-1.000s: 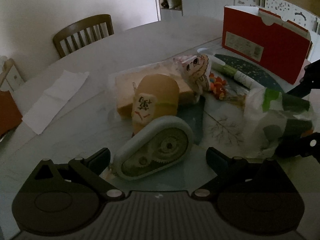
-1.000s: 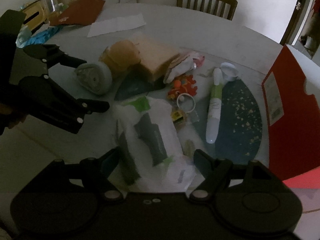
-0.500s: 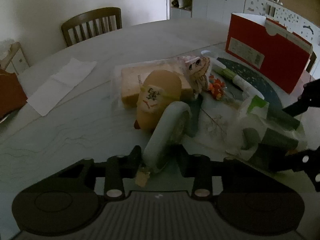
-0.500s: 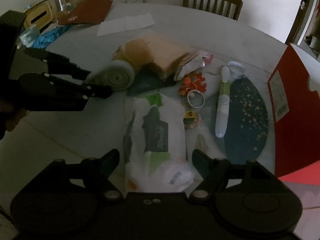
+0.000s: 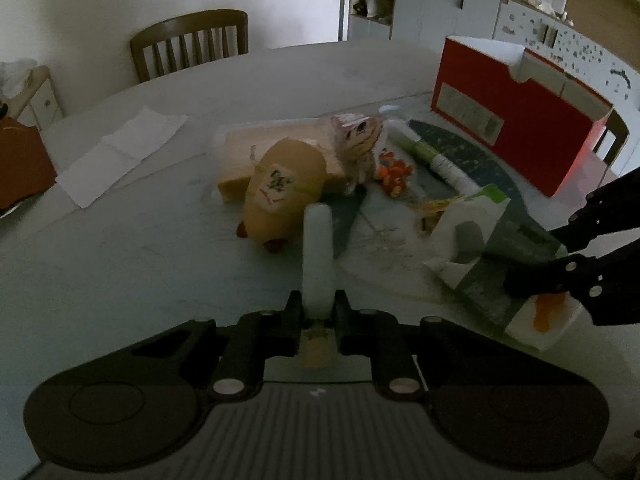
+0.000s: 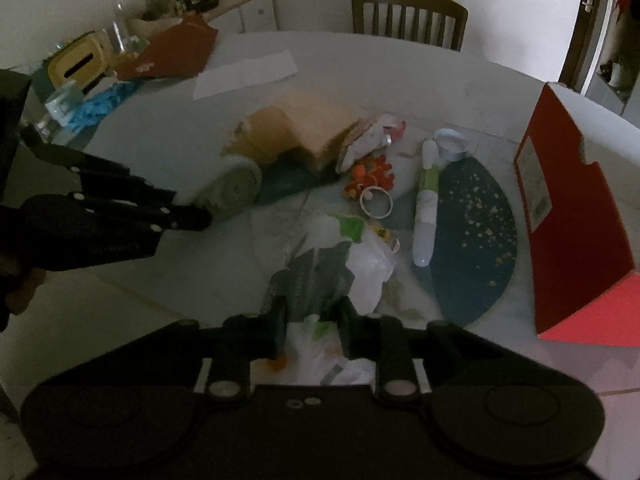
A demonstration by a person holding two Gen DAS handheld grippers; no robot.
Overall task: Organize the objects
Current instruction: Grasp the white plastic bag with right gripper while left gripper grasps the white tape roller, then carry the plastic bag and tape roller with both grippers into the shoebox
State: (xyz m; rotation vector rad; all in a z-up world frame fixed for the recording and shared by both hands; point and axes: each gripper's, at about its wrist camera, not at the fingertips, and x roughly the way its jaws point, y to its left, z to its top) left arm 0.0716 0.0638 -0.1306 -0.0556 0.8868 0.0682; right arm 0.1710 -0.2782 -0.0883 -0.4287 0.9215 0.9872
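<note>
Pinching the tape dispenser (image 5: 317, 248) edge-on, the left gripper (image 5: 317, 312) points it away; only the right view shows its round face, while the right gripper (image 6: 312, 322) is closing on the plastic packet (image 6: 320, 276).

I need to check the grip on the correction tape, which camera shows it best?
The left wrist view: the correction tape stands edge-on, clamped in the left gripper. The right wrist view shows its round side, partly hidden behind that gripper.

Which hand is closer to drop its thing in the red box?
Right, probably: the red box stands on its side, and the right tool is closing on the wipes pack.
</note>
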